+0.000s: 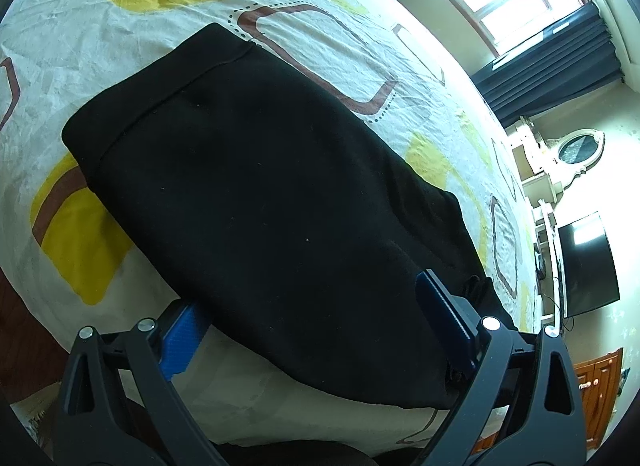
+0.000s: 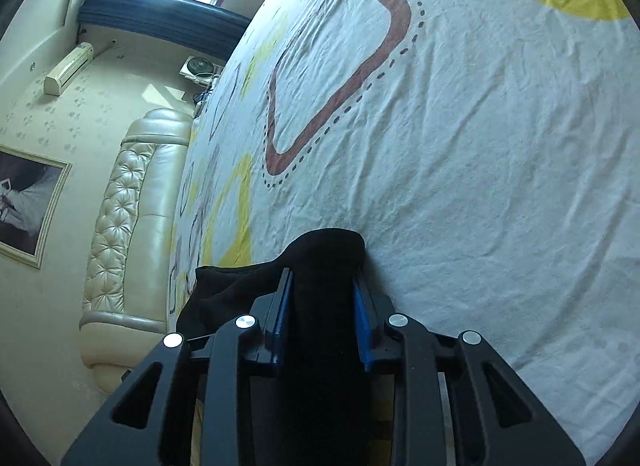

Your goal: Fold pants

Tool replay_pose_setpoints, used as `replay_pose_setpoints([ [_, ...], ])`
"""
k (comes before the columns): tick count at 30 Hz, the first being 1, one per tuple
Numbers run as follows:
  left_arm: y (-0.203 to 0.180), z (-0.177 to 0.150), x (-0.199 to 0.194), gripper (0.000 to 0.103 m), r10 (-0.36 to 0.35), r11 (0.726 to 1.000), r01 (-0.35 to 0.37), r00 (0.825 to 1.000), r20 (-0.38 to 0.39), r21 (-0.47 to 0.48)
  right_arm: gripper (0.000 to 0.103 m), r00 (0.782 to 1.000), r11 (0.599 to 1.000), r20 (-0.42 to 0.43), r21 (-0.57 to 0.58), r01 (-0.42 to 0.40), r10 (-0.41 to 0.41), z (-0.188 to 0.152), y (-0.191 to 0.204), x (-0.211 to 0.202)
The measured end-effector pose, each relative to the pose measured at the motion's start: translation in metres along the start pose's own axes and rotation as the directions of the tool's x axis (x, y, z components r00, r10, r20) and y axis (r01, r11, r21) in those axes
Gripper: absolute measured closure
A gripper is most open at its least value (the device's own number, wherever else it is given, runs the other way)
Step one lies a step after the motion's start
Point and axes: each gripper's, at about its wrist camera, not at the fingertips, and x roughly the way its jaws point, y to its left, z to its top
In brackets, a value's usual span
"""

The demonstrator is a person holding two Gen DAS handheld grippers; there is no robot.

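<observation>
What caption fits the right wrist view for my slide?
Right hand-held gripper closed on a bunched fold of black pants above the patterned bedsheet.

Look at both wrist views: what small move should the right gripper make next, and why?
Probably carry the clamped fabric on across toward the rest of the black pants. The right gripper is shut on a bunched fold of them, raised off the bedsheet, while the left gripper stands open astride the flat part.
</observation>
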Motion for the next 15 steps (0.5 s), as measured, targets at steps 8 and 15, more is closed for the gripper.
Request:
replay_pose_setpoints([
  [8,-0.001,0.000,0.000,0.007,-0.005,1.000,0.005,1.000,-0.002,-0.004,0.041,0.986,0.999,-0.158,-0.001,-0.049,0.048,-0.046,-0.010,-0.023],
  [15,-0.001,0.001,-0.001,0.007,-0.005,1.000,0.005,1.000,-0.001,0.009,0.078,0.983,0.999,-0.184,-0.047,-0.006,-0.003,-0.081,-0.024,-0.031],
])
